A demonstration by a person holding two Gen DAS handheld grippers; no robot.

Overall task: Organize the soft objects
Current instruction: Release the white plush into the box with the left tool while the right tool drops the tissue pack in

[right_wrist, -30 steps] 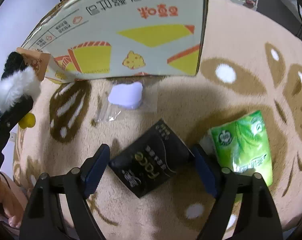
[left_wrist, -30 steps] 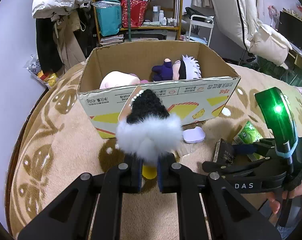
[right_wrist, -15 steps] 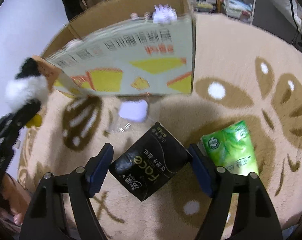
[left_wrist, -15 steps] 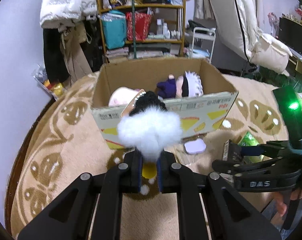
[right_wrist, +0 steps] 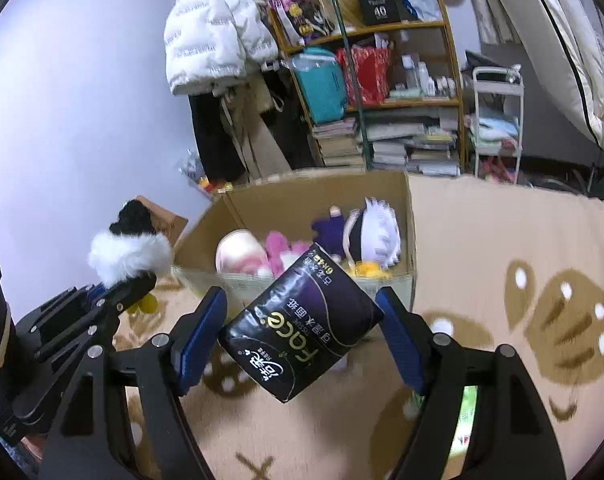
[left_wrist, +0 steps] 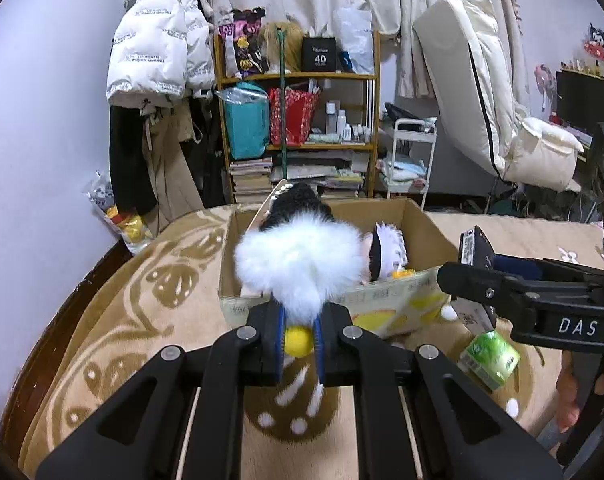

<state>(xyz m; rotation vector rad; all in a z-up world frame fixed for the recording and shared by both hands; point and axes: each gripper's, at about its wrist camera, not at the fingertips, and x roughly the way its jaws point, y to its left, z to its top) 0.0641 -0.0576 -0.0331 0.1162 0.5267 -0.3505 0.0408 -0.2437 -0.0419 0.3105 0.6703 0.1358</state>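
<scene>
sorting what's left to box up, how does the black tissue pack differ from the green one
The black pack is off the rug, gripped in the right tongs; the green pack lies on the rug beside the box. The black pack is dark with pale lettering; the green pack is bright with a leafy print. The black pack looks bigger, though it is nearer the camera. Both are soft wrapped packs outside the box.

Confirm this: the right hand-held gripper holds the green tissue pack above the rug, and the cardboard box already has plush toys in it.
Not quite. The right hand-held gripper holds the black tissue pack, as the right wrist view shows; the green tissue pack lies on the rug. The cardboard box does hold plush toys.
</scene>
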